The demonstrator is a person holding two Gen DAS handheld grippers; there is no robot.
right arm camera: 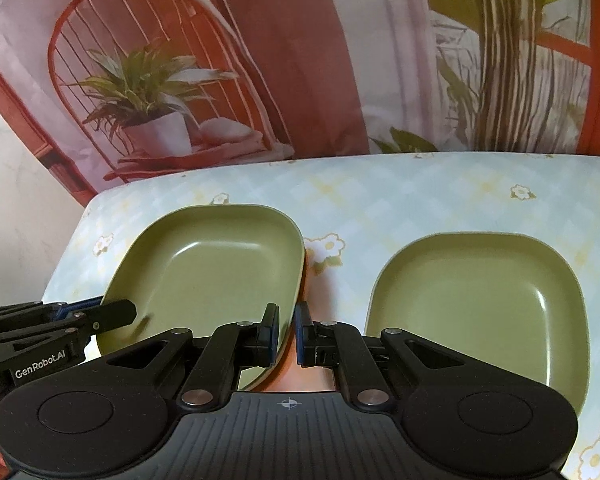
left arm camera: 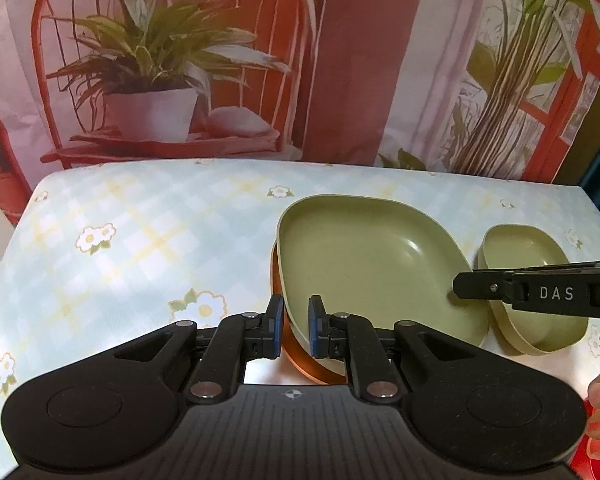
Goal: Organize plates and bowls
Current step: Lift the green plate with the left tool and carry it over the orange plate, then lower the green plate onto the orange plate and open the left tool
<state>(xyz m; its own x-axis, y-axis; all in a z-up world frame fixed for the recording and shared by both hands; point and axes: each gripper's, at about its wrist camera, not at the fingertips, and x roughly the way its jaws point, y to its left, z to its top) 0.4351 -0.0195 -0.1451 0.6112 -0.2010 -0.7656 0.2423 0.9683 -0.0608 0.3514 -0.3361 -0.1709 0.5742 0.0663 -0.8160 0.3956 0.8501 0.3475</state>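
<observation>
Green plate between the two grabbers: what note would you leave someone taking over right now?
Left gripper: jaws shut on the large green plate at its rim.
Right gripper: jaws shut on the opposite rim.
The plate is over an orange plate; I cannot tell whether it is fully seated.
A smaller green dish stands apart on the table.
Left to do: release, then probably stack the smaller dish.

Green plates (right arm camera: 203, 268), floral checked tablecloth (left arm camera: 139, 240)

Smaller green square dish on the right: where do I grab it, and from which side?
The smaller green square dish sits flat, open side up, too wide to span. Pinch its raised near rim from the near side, one finger inside, one outside.
</observation>
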